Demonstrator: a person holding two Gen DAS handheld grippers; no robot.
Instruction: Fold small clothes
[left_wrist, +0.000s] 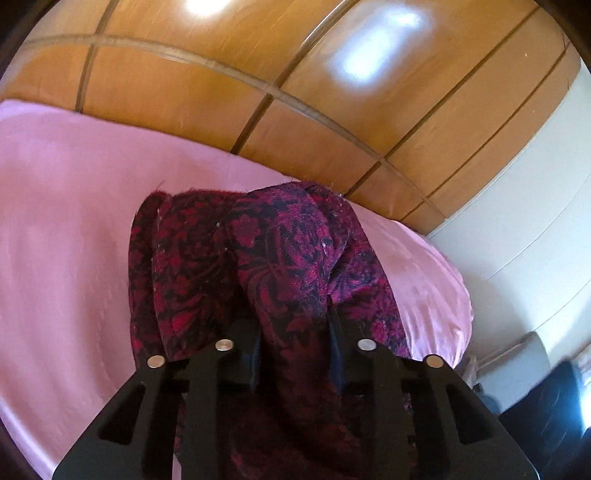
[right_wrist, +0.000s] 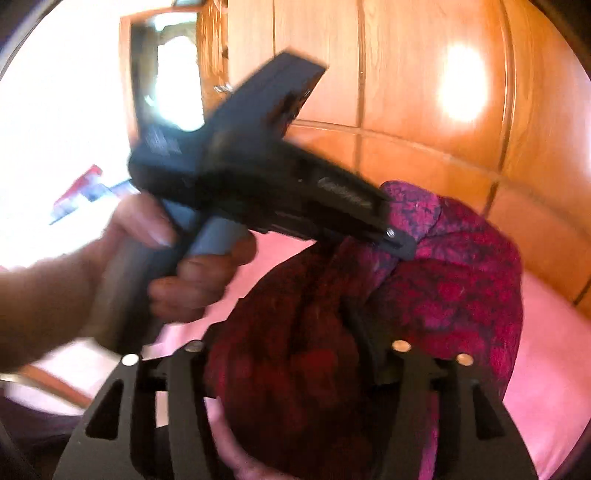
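A dark red and magenta patterned garment (left_wrist: 280, 266) is held up off the bed (left_wrist: 66, 229), which is covered with a smooth pink sheet, and the cloth hangs bunched in thick folds between the two tools. The left gripper (left_wrist: 295, 347) has its fingers (left_wrist: 334, 332) drawn narrow and pinched onto a fold of the fabric, which runs down between them and spills toward the camera. From the other side, the same tool shows as a black and grey body reaching in from the left, gripped at its handle by the person's left hand (right_wrist: 192, 273), its tip buried in the upper edge of the cloth. The right gripper (right_wrist: 295, 354) has its fingers (right_wrist: 360, 332) standing fairly wide with a heap of the garment lying between them; the picture is blurred there, so I cannot tell for sure whether the pads press on it. Behind the bed stands a glossy wooden wardrobe (left_wrist: 258, 74) with panelled doors catching bright light.
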